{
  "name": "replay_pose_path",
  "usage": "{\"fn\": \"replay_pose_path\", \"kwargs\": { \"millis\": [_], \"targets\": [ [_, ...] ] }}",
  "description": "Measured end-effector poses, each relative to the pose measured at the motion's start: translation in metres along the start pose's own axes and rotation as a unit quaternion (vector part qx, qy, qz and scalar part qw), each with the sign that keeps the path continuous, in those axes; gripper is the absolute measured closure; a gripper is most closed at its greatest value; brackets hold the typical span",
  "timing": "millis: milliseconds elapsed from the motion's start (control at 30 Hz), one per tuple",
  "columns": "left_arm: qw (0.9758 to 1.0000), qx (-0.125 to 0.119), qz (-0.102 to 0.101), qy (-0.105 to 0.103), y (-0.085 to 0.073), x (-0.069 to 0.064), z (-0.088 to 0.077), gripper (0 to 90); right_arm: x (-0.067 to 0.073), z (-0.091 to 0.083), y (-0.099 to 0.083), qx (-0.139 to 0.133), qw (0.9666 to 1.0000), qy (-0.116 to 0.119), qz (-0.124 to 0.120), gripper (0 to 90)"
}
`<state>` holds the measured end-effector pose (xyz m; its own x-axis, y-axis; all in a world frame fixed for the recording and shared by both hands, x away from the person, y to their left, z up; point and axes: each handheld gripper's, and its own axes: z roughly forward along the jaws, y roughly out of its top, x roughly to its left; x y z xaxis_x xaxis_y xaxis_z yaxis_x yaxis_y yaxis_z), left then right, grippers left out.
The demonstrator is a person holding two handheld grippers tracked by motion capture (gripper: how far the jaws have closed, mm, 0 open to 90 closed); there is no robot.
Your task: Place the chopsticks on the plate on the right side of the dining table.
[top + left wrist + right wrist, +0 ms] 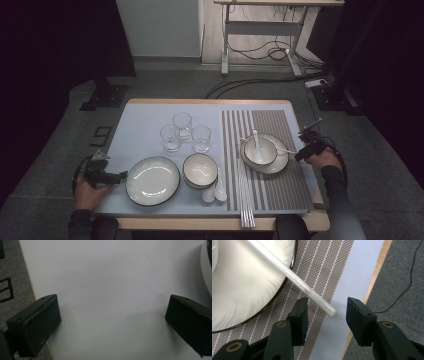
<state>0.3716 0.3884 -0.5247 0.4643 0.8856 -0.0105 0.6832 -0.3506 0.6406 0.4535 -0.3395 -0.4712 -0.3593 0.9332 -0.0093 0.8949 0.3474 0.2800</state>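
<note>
A slim white chopstick (294,277), smooth and round-ended, lies slantwise across the glossy dark-rimmed plate (242,295), its tip jutting past the woven striped placemat (322,270) toward the table edge. The right gripper (327,308) stands parted around that tip, pads clear. The left gripper (112,315) gapes wide over bare pale mat (112,277).

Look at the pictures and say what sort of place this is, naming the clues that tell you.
Probably a lab or studio staged as a dining table, not a real dining room. Tableware, such as a plate and glasses, is neatly laid out, yet dark curtains surround it, cables trail over the carpet, and a bare desk frame stands behind.
</note>
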Motion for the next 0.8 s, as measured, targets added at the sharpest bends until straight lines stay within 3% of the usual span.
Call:
{"fn": "replay_pose_path", "kwargs": {
  "millis": [400, 800],
  "targets": [
    [1.0000, 0.000, 0.000, 0.000, 0.000, 0.000, 0.000, 0.0, -0.004, 0.004, 0.004, -0.003, 0.9999, -0.009, 0.009, 64.0],
    [1.0000, 0.000, 0.000, 0.000, 0.000, 0.000, 0.000, 0.0, -0.008, 0.006, 0.012, -0.004, 0.9997, -0.022, 0.011, 62.3]
  ]
}}
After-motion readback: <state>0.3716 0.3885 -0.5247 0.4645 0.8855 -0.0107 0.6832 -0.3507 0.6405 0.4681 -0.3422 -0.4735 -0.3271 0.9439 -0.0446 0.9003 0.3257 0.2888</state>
